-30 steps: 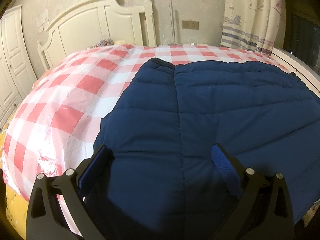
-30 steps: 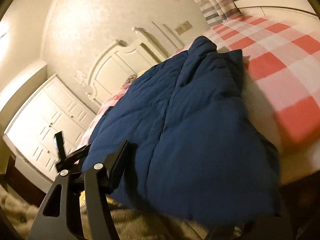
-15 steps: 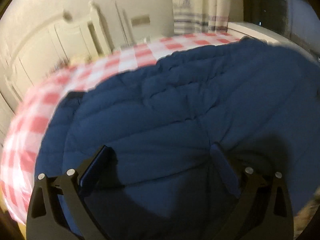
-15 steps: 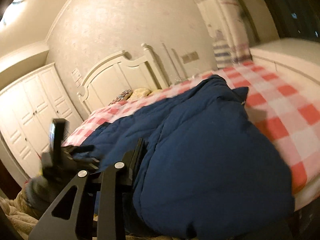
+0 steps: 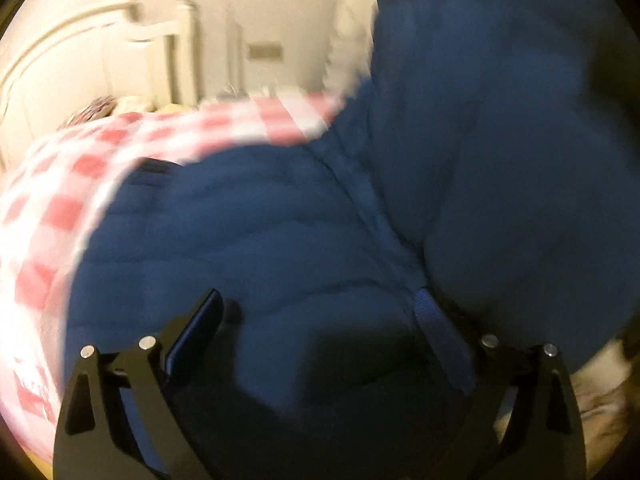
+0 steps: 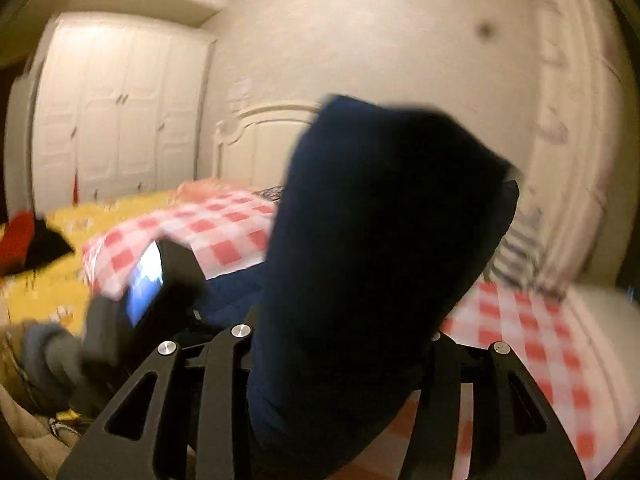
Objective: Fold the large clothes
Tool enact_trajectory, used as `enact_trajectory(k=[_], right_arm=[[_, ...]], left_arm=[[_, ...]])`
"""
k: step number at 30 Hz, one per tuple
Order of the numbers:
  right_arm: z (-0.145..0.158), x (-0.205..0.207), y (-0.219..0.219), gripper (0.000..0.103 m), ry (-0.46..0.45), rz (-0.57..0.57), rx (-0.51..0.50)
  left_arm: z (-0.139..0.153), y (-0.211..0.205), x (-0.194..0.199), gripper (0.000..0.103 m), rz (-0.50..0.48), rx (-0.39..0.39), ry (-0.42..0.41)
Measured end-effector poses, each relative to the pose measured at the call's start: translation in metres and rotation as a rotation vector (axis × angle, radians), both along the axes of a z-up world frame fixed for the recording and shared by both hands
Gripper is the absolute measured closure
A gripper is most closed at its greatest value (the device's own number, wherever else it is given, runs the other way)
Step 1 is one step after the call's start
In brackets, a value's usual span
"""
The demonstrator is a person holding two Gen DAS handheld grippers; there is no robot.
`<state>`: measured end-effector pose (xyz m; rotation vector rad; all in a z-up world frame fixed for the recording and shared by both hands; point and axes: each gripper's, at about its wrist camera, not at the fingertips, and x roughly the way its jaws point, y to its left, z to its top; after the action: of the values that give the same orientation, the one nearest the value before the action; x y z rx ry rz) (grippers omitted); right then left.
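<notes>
right gripper [image 6: 340,336] pinching jacket [image 6: 380,240] (lifted); left gripper [image 5: 316,312] spread over it

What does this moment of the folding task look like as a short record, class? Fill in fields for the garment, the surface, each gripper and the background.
garment: navy padded coat, partly flat on the bed, one side lifted
surface: bed with red-and-white checked cover
right gripper: shut on a raised fold of the navy padded coat
left gripper: jaws wide apart, over the flat part of the coat, gripping nothing
background: white headboard, white wardrobe
image quality: blurred by motion
</notes>
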<state>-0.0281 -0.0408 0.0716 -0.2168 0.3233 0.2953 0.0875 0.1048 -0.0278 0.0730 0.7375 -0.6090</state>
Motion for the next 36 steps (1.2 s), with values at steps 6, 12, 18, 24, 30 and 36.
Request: enact_trajectory(k=[6, 12, 18, 24, 30, 36], right_arm=[[-0.023, 0.039, 0.109, 0.051, 0.084, 0.114, -0.288], [-0.140, 0.044, 0.214, 0.040, 0.116, 0.204, -0.836], [-0.136, 0.046, 0.207, 0.040, 0.126, 0.218, -0.792], [-0.139, 0.039, 0.205, 0.040, 0.084, 0.205, -0.809], [-0.122, 0.022, 0.192, 0.036, 0.115, 0.296, -0.707], [-0.056, 0.011, 0.108, 0.037, 0.136, 0.401, -0.331]], left_arm=[[0.036, 0.150, 0.023, 0.005, 0.279, -0.272, -0.027], [0.027, 0.221, 0.021, 0.004, 0.436, -0.340, -0.025], [0.063, 0.173, 0.042, 0.003, 0.282, -0.242, -0.082], [0.092, 0.037, 0.086, 0.003, 0.064, 0.006, -0.076], [0.006, -0.022, 0.156, 0.002, 0.124, 0.274, 0.029], [-0.025, 0.040, 0.173, 0.002, 0.193, 0.054, 0.111]])
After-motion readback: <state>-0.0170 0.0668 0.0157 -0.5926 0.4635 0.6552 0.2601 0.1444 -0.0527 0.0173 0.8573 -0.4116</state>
